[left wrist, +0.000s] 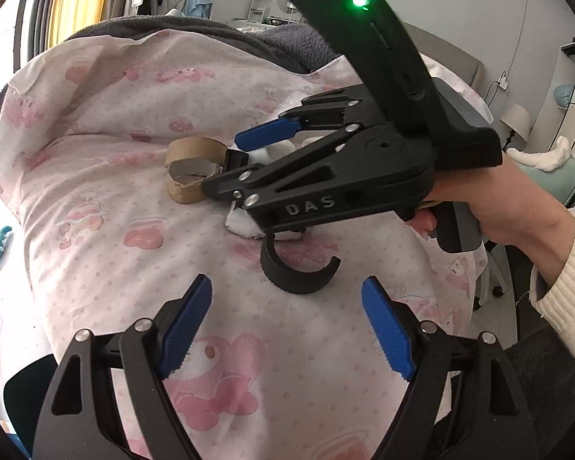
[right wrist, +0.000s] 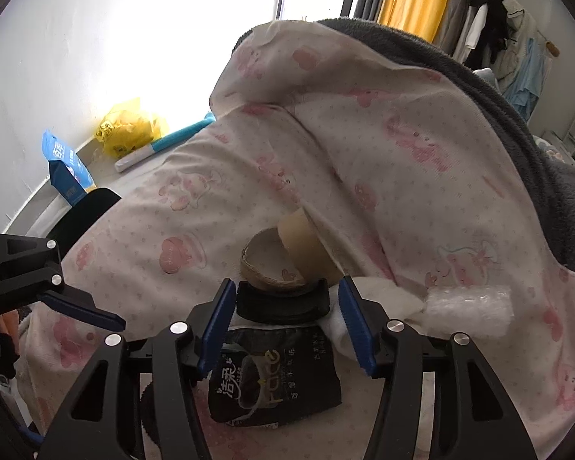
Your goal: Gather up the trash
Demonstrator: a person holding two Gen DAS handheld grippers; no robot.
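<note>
My right gripper (right wrist: pixel 287 287) is shut on a black tissue packet (right wrist: pixel 276 375), which lies back between its blue pads (right wrist: pixel 218 326). In the left wrist view that gripper (left wrist: pixel 235 153) reaches in from the right, held by a hand (left wrist: pixel 490 199), with its tips against a brown cardboard tape roll (left wrist: pixel 195 168). Just past the tips are two rolls, one tan (right wrist: pixel 306 245) and one wound with twine (right wrist: pixel 264 264). A white tissue wad (right wrist: pixel 372 295) and a piece of bubble wrap (right wrist: pixel 471 306) lie to the right. My left gripper (left wrist: pixel 287 306) hangs open over the bed cover, holding nothing.
Everything lies on a pink-patterned bed cover (left wrist: pixel 134 115) with a grey blanket (left wrist: pixel 172 27) behind it. A black C-shaped piece (left wrist: pixel 299 272) hangs under the right gripper. On the floor by the wall are a yellow bag (right wrist: pixel 130 126), a blue packet (right wrist: pixel 65 172) and a blue-and-white tube (right wrist: pixel 165 145).
</note>
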